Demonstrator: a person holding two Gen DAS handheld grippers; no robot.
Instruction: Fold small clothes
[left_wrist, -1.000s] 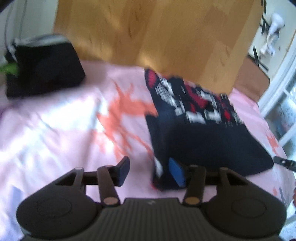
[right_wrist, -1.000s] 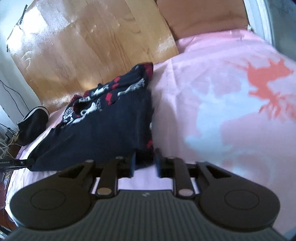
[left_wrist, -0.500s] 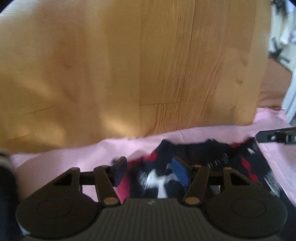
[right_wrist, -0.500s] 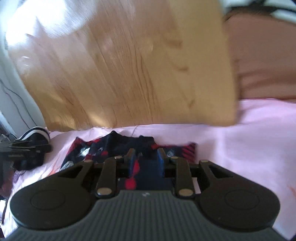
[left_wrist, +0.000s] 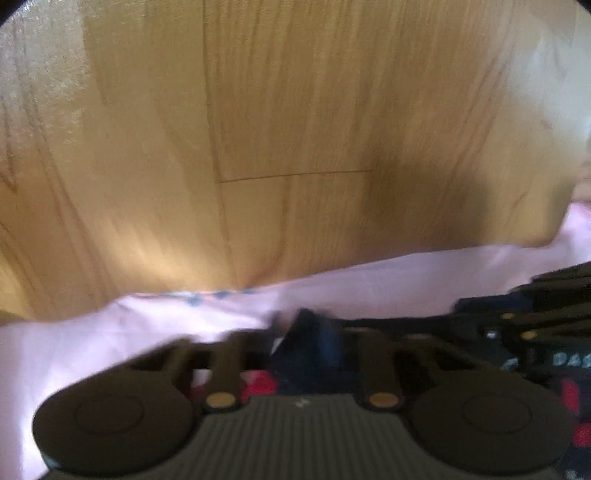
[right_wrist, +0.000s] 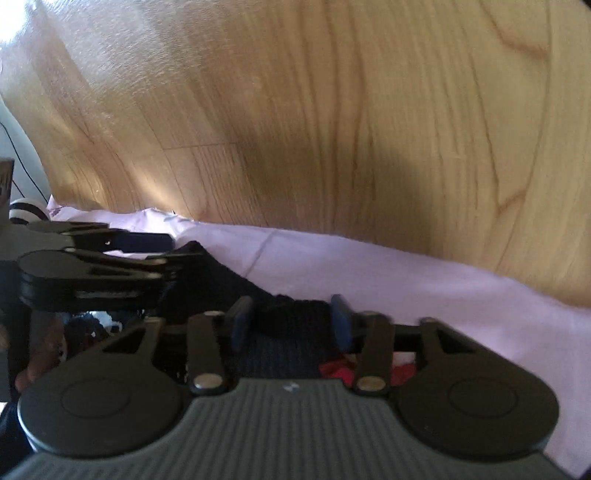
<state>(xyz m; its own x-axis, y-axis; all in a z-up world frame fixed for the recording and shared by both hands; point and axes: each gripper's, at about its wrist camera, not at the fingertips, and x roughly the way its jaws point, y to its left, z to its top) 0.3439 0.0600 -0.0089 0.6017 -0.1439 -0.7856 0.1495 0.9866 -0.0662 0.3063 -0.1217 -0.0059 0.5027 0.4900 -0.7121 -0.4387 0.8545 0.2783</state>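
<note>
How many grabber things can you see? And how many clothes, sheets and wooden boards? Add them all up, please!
Grabbers: 2, the left gripper and the right gripper
Clothes: 1, the dark sweater with red and white bits
Sheets: 1, the pink sheet
Wooden boards: 1, the wooden board behind the sheet
Total: 5

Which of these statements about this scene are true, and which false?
1. The sheet is pink. True.
2. The garment is plain white. False: dark navy with red patches.
3. The right gripper is empty. False: its jaws, which have just been closing, pinch the garment's edge.
4. A wooden board rises behind the sheet. True.
5. The left gripper grips the garment. True; its jaws have just been closing.
</note>
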